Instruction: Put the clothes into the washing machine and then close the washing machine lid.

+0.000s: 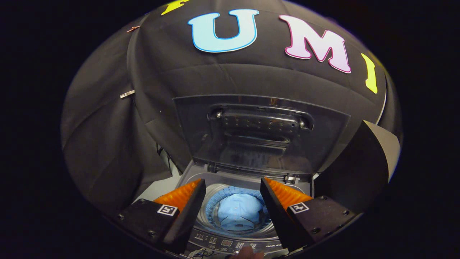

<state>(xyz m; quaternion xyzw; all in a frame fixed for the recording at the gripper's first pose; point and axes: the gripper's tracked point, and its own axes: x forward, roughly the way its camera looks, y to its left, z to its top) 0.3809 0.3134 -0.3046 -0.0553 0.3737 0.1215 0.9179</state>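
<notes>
The claw (233, 187) hangs above a top-loading washing machine (235, 244), its two fingers spread wide apart with nothing between them; each finger is a wedge-shaped block whose inner face carries a ribbed, ridged pad (181, 196), and each bears a small square printed marker on its upper surface. Seen through the gap between the fingers, the round drum (210, 212) opens below, its wall a ring of perforated metal with a dull sheen. Inside the drum lies the light blue garment (237, 212), a soft, crumpled piece of cloth that looks like a shirt with a line of small buttons, bunched into a rounded heap at the bottom. The lid (258, 133) stands raised beyond the fingers, tilted back toward the black cloth wall (107, 136); it is a broad, smoky translucent panel with rounded corners and a moulded dark handle recess set in its upper half. Below the drum, nearest the camera, a curved control panel (230, 244) shows small buttons and a little display, glossy and dark. A fingertip (248, 253) of a person shows just at the panel's near rim. The cloth wall hangs in soft folds, pinned by a clip (127, 94) on one side.
</notes>
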